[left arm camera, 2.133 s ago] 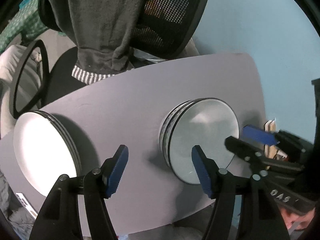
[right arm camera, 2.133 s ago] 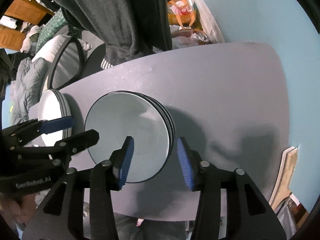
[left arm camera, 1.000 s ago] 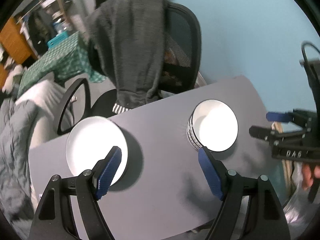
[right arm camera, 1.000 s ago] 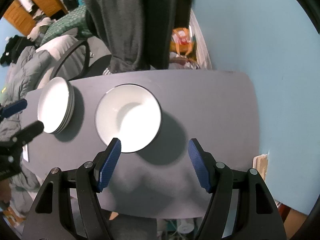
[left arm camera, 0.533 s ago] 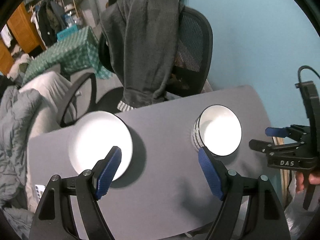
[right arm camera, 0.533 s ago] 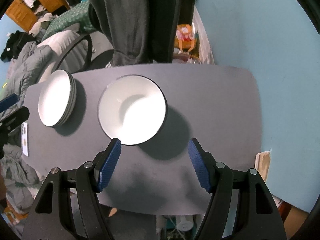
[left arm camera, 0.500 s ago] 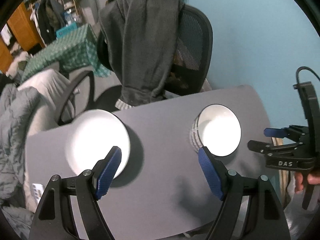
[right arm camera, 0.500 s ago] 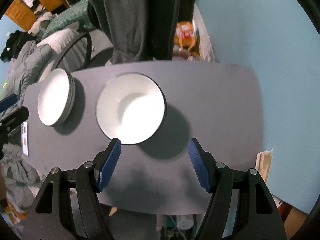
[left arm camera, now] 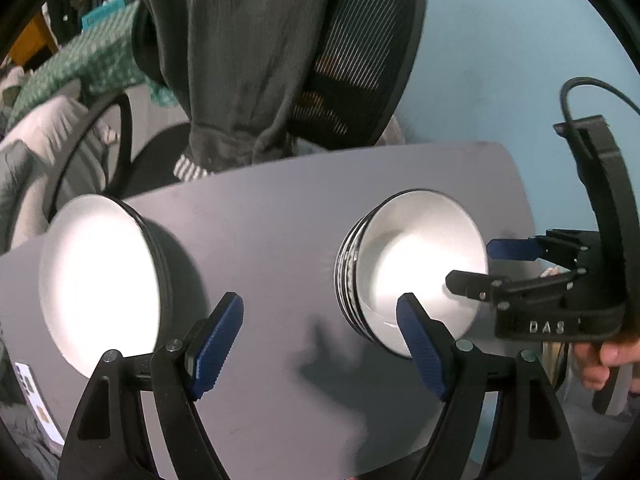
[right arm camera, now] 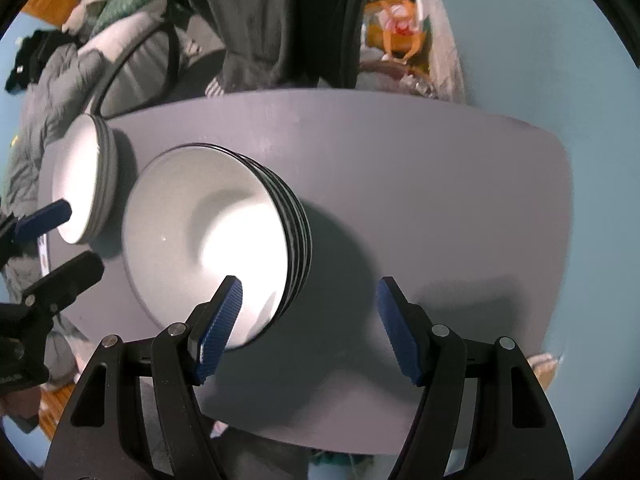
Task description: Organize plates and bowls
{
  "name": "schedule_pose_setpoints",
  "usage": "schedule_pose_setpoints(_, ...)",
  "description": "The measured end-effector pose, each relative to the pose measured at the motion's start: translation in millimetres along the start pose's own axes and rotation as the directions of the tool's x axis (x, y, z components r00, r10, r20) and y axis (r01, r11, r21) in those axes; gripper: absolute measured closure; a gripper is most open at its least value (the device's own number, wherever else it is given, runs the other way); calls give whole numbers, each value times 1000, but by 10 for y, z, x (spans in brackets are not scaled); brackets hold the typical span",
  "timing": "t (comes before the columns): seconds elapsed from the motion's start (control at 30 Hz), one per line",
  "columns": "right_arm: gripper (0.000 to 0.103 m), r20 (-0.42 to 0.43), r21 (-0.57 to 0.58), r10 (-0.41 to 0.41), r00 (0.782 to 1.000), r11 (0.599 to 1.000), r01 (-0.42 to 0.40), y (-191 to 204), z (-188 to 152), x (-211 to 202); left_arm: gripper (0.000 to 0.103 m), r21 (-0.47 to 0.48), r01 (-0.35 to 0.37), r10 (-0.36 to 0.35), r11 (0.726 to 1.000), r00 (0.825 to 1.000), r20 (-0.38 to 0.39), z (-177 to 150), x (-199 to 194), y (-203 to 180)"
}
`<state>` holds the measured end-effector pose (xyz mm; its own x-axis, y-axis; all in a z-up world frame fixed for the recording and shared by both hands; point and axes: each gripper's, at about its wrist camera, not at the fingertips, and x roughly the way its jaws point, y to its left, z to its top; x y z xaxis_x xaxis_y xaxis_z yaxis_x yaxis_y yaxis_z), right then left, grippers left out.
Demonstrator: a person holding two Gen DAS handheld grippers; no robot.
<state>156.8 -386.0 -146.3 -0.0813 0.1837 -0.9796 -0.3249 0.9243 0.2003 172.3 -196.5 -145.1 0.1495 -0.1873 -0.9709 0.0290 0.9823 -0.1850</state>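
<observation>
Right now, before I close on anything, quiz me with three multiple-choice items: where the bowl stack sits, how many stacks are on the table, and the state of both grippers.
1. Relative to the stack of plates, the stack of bowls stands on the table
A. to its right
B. on top of it
C. to its left

2. Stacks of dishes on the table:
A. one
B. two
C. four

3. The left gripper and right gripper are
A. both shut on a bowl
B. one open, one shut
C. both open, holding nothing

Answers: 1 A, the left wrist view shows the bowls right of the plates, apart from them. 2 B, one plate stack and one bowl stack. 3 C, the blue pads stand wide apart with nothing between them.
</observation>
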Motion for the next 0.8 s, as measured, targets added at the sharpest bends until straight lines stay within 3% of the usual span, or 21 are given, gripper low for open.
schedule_pose_setpoints(0.33, 34, -38, -58, 36, 999, 998, -38, -36, 48, 246, 23, 5, 20, -19, 1000, 997, -75, 29, 272, -60)
schedule_pose_setpoints(0.43, 43, -32, -74, 36, 999, 997, -38, -36, 63, 249, 23, 3, 20, -20, 1000, 995, -102, 23, 327, -85)
schedule_pose_setpoints(0.5, 55, -36, -83, 32, 999, 996, -35, -26, 86, 278, 23, -8, 14, -15, 1000, 994, -108, 17, 364, -79)
schedule_pose_setpoints(0.7, 57, -44, -89, 56, 997, 994, -60, -23, 125, 310, 33, -39, 26, -31, 999, 991, -128, 3, 433, -40)
schedule_pose_setpoints(0.8, 59, -56, -88, 70, 996, 993, -75, -21, 151, 321, 33, -58, 49, -57, 997, 989, -138, 16, 473, -18)
